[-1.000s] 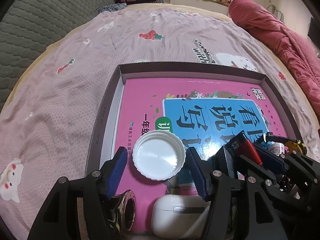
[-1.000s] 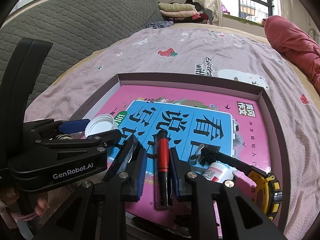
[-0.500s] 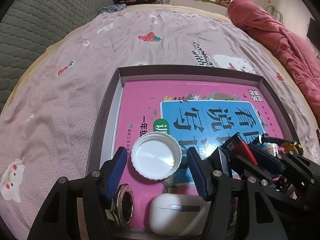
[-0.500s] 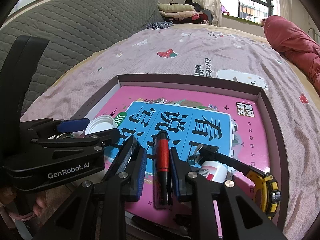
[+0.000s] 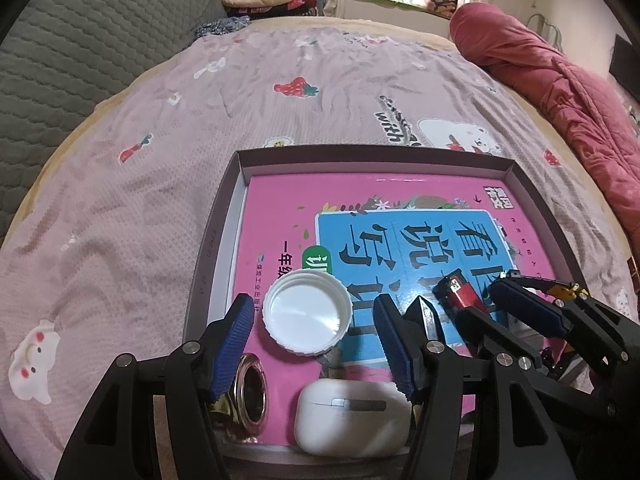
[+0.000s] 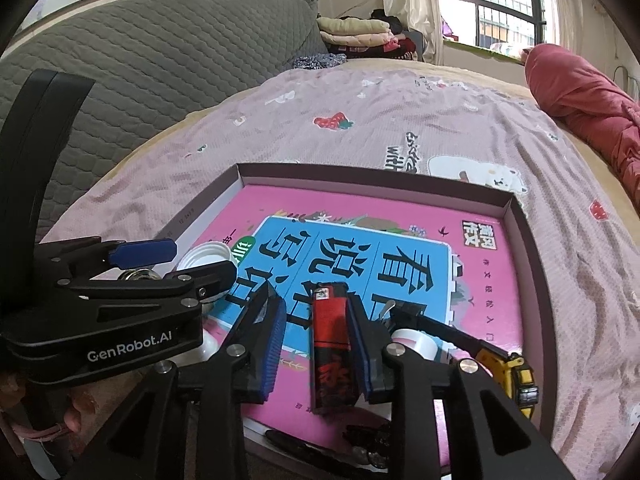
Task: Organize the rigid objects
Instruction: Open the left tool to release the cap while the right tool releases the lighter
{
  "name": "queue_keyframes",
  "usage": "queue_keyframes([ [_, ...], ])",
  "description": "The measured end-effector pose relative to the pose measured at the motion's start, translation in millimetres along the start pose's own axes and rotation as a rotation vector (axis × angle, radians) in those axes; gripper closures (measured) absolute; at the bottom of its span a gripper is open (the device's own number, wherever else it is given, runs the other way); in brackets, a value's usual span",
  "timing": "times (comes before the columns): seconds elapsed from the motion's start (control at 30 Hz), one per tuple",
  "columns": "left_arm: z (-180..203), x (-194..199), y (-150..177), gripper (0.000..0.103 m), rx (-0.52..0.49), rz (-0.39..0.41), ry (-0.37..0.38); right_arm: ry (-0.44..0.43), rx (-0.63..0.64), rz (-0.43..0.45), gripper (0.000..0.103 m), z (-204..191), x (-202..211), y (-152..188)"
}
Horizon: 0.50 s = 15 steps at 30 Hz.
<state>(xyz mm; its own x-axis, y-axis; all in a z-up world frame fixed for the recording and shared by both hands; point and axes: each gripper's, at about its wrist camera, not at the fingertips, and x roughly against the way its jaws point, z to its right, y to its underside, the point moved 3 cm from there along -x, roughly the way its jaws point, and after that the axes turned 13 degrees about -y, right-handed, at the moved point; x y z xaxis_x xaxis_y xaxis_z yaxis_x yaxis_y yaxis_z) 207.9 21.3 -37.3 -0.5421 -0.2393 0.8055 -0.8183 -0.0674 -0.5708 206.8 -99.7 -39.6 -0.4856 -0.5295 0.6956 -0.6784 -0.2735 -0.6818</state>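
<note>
One tray (image 5: 224,216) holds book (image 5: 280,208), white cap (image 5: 306,316), lighter (image 6: 332,344); left fingers (image 5: 236,340) wide around cap, right fingers (image 6: 276,344) opening around lighter.

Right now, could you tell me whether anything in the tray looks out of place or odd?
Only mildly: the white bottle cap lies upside down on the pink book, hollow side up. The red lighter lies flat, and nothing looks spilled or damaged.
</note>
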Motion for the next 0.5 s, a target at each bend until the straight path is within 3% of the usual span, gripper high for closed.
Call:
queue_keyframes([
  [0.5,-3,19,0,0.037,0.001,0.036,-0.007,0.02,0.024,0.038,0.069,-2,18,1],
])
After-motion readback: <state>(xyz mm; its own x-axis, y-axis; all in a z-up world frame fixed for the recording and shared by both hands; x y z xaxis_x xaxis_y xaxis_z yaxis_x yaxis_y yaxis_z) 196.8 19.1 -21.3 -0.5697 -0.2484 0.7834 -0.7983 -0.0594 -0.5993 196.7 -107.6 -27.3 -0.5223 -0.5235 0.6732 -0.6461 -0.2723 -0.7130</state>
